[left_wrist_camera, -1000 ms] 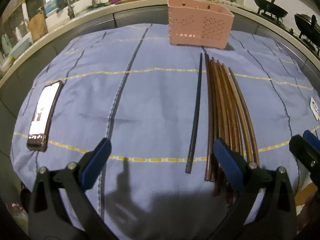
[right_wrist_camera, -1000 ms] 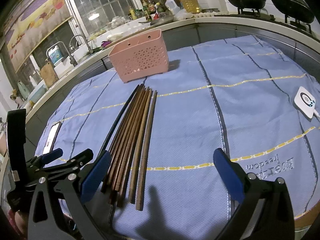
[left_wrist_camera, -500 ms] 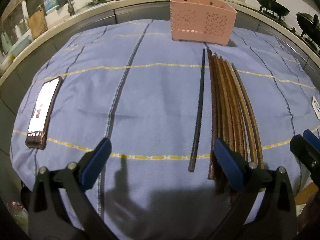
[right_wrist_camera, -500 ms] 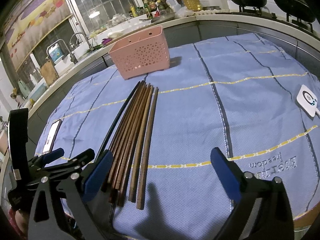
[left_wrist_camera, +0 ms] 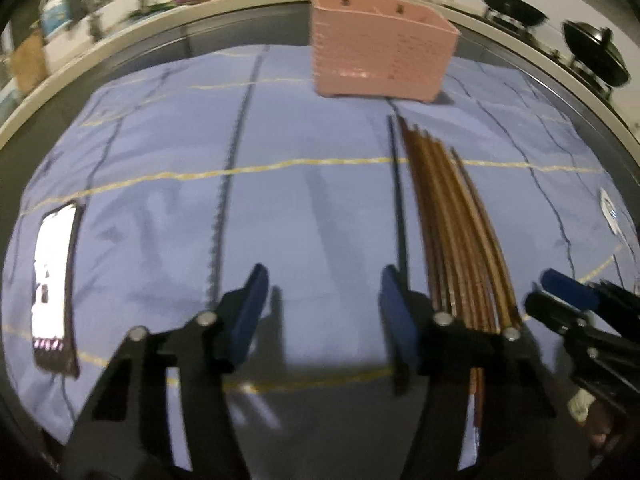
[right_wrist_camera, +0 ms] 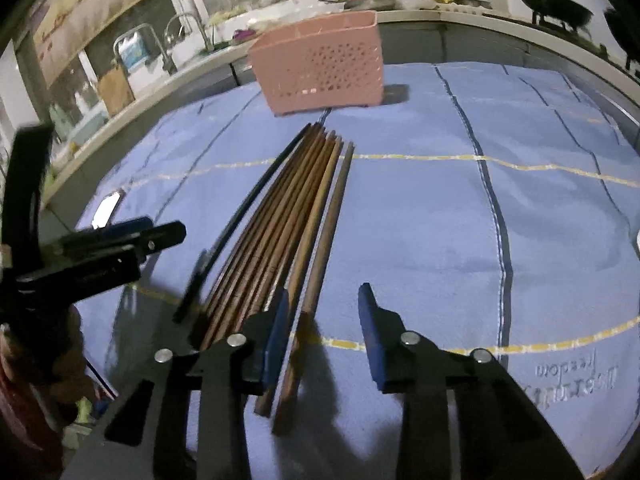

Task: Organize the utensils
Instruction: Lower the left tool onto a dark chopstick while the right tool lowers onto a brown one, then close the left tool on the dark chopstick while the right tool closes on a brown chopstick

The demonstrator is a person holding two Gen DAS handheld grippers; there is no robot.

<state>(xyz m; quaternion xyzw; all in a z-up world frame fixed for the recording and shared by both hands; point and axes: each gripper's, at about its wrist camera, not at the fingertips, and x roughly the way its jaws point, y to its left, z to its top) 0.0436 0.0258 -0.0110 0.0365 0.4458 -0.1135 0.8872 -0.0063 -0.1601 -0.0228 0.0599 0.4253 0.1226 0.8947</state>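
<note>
Several brown wooden chopsticks [left_wrist_camera: 452, 216] lie side by side on the blue cloth [left_wrist_camera: 280, 208], with one black chopstick [left_wrist_camera: 400, 208] on their left. They also show in the right wrist view [right_wrist_camera: 288, 216], the black one [right_wrist_camera: 240, 220] leftmost. A pink perforated utensil basket [left_wrist_camera: 380, 64] stands beyond their far ends, also seen in the right wrist view [right_wrist_camera: 320, 66]. My left gripper [left_wrist_camera: 322, 312] is partly open and empty, low over the cloth just left of the black chopstick. My right gripper [right_wrist_camera: 322, 328] is partly open and empty over the near ends of the rightmost brown chopsticks.
A phone [left_wrist_camera: 54, 284] with a lit screen lies at the cloth's left edge. A small white device [left_wrist_camera: 610, 210] lies at the right edge. A sink with taps [right_wrist_camera: 160, 48] and woks [left_wrist_camera: 508, 8] on a stove line the counter behind.
Both grippers have moved forward and lower over the cloth and their jaws have narrowed. The right gripper has shifted left over the chopsticks' near ends. The chopsticks have not moved.
</note>
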